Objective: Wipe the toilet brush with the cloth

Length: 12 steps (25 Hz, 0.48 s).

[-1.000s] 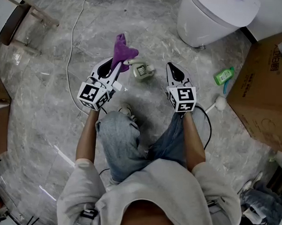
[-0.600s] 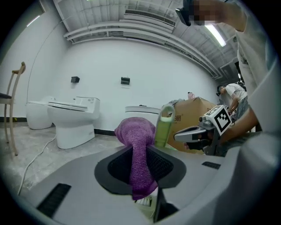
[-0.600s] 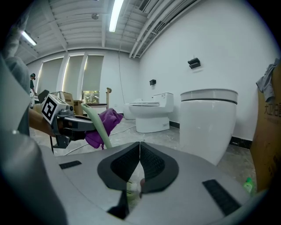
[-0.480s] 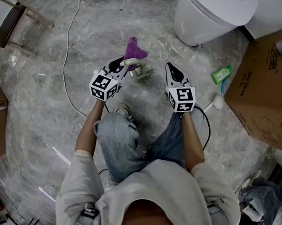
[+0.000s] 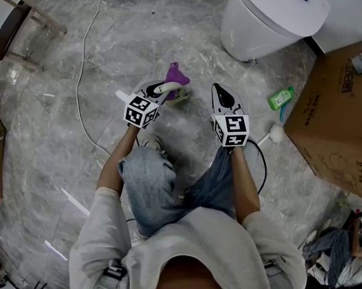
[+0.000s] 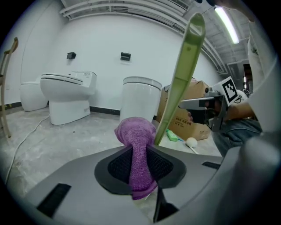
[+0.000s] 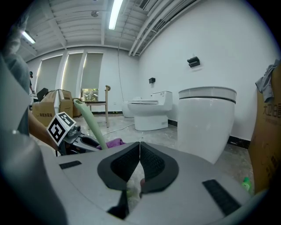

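Left gripper [image 5: 160, 88] pinches the limp purple cloth [image 6: 136, 134] against the toilet brush [image 6: 186, 66]; its slick, stiff handle probably needs steadying by the right gripper [image 5: 222, 96], closed empty beside it.

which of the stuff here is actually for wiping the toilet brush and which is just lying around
For the job:
- purple cloth, pinched in the fingers of the left gripper
- toilet brush, its pale green handle beside the cloth

Lying about:
- green bottle
- cardboard box
- toilet
- white cable

The right gripper is shut and holds nothing.
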Each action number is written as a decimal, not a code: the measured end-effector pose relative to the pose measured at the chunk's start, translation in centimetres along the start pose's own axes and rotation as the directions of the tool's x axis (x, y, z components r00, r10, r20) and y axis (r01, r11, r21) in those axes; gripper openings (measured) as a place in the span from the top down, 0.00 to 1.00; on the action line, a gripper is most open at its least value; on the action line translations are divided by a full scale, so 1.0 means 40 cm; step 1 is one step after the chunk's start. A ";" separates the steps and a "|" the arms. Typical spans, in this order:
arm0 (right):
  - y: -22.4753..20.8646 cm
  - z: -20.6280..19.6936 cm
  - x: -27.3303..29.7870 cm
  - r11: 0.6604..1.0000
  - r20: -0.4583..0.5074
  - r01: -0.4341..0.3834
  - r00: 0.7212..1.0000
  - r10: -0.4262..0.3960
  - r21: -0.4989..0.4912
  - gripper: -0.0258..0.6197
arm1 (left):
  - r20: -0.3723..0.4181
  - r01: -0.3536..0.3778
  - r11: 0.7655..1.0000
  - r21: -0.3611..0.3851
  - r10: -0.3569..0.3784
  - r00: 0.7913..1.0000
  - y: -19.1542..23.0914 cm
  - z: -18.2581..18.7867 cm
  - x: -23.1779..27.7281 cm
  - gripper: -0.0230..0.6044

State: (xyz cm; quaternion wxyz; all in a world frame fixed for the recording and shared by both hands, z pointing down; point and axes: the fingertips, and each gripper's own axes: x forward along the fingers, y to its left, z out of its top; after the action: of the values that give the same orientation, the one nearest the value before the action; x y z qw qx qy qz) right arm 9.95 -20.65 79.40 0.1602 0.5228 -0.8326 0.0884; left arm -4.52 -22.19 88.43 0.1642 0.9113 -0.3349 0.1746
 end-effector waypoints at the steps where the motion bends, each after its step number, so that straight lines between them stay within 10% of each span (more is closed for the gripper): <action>1: 0.000 -0.001 0.000 1.000 -0.001 -0.001 1.000 0.001 -0.001 0.91 | 0.000 -0.003 1.000 -0.008 0.003 1.000 0.001 -0.004 0.000 0.81; 12: 0.013 -0.002 0.004 1.000 0.002 -0.021 1.000 0.021 -0.002 0.91 | 0.204 -0.098 0.993 -0.064 0.109 0.973 0.035 0.125 -0.173 0.81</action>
State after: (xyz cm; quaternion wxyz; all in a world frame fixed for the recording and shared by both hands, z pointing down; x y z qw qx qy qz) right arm 9.45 -20.55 79.53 0.1589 0.5142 -0.8382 0.0887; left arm -9.33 -21.45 81.29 0.1436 0.9011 -0.4017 0.0779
